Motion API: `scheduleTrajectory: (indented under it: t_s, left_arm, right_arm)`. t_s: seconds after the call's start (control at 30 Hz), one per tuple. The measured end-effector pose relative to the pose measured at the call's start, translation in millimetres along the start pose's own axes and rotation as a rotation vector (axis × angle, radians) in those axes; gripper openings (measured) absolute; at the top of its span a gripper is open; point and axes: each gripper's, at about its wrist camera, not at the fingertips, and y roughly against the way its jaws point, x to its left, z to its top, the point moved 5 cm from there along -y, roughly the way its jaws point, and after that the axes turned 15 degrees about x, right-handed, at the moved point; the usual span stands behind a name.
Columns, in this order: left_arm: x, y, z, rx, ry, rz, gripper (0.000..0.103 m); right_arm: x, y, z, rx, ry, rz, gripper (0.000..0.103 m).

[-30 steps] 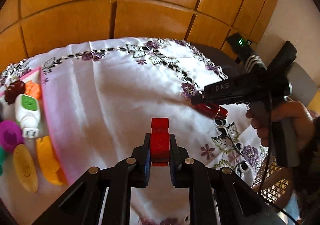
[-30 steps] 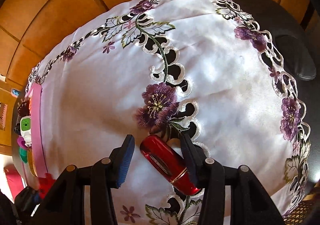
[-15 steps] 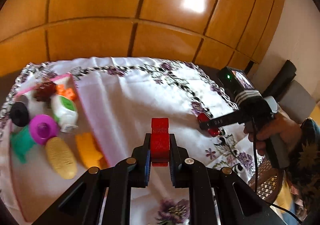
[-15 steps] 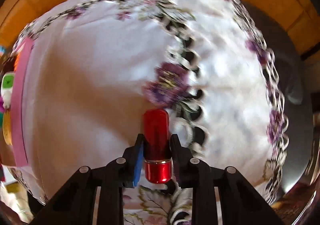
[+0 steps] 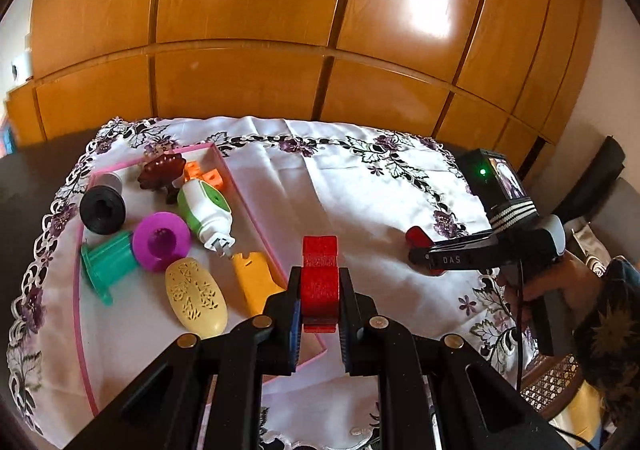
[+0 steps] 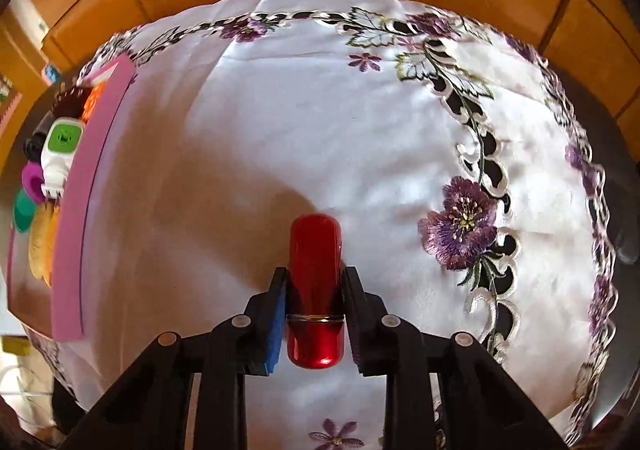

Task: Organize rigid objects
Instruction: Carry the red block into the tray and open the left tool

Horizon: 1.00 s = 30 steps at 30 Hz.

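Note:
My left gripper [image 5: 319, 284] is shut on a red block [image 5: 319, 278] and holds it above the near right edge of the pink tray [image 5: 244, 197]. My right gripper [image 6: 314, 284] is shut on a shiny red capsule-shaped case [image 6: 315, 290], lifted above the white embroidered cloth [image 6: 280, 122]. In the left wrist view the right gripper [image 5: 418, 256] hangs at the right with the red case's tip [image 5: 416, 236] sticking out. The tray shows at the far left of the right wrist view [image 6: 86, 186].
The tray holds a green-and-white plug device [image 5: 206, 212], a purple disc [image 5: 161, 241], a teal spool [image 5: 106, 266], a black spool [image 5: 102, 206], a yellow oval [image 5: 196, 298], an orange piece [image 5: 254, 282], a dark red piece [image 5: 162, 168]. Wooden panels [image 5: 320, 30] stand behind the table.
My right gripper closed on the red case and lifted it off the cloth. My left gripper, still holding the red block, rose and pulled back, with the tray now under it.

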Motion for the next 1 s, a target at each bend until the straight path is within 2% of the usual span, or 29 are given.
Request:
scheduleTrajectory:
  t_s: [0.4, 0.5, 0.73, 1.0]
  left_arm:
    - [-7, -7, -2, 0.02, -0.015, 0.02, 0.015]
    - [-9, -10, -2, 0.025, -0.02, 0.022, 0.015]
    - [-12, -16, -2, 0.04, -0.02, 0.028, 0.015]
    - [-6, -14, -2, 0.036, 0.004, 0.012, 0.015]
  right_arm:
    - [17, -4, -7, -0.025, 0.051, -0.063, 0.028]
    - [16, 6, -11, -0.027, 0.061, -0.074, 0.026]
    - [20, 7, -11, -0.045, 0.112, -0.138, 0.026]
    - [15, 8, -9, -0.038, 0.083, -0.1, 0.026]
